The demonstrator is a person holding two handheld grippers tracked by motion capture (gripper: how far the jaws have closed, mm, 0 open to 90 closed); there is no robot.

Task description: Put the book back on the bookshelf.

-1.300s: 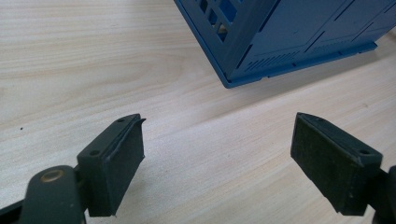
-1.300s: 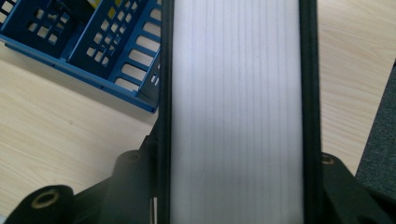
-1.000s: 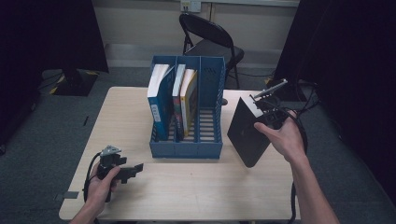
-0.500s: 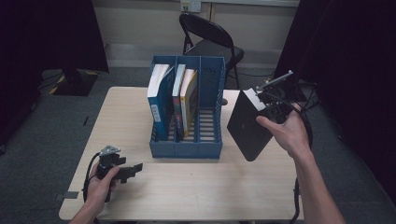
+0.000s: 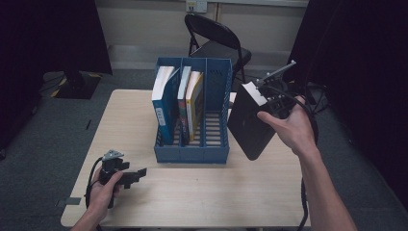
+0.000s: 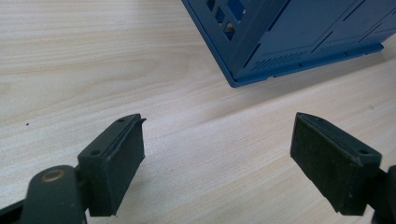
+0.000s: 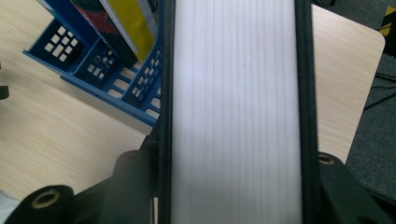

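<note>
Pinching a black book (image 5: 250, 122), the right gripper (image 5: 269, 98) hangs at the blue rack's (image 5: 192, 149) three o'clock; left gripper (image 5: 137, 174) rests spread.

The high view is looking forward and down from above the person's side, taking in the whole table (image 5: 192, 202), the blue file rack (image 5: 192, 149) at mid-table and a folding chair (image 5: 216, 43) beyond the far edge. The left gripper view is sitting low and close over the tabletop (image 6: 93, 56), facing the rack's near left corner (image 6: 280, 42). The right gripper view is looking steeply down from the right, pressed close against the white page edge of a black book (image 7: 233, 112), with the rack (image 7: 93, 70) at its left. All three are sharing the rack and the tabletop.
</note>
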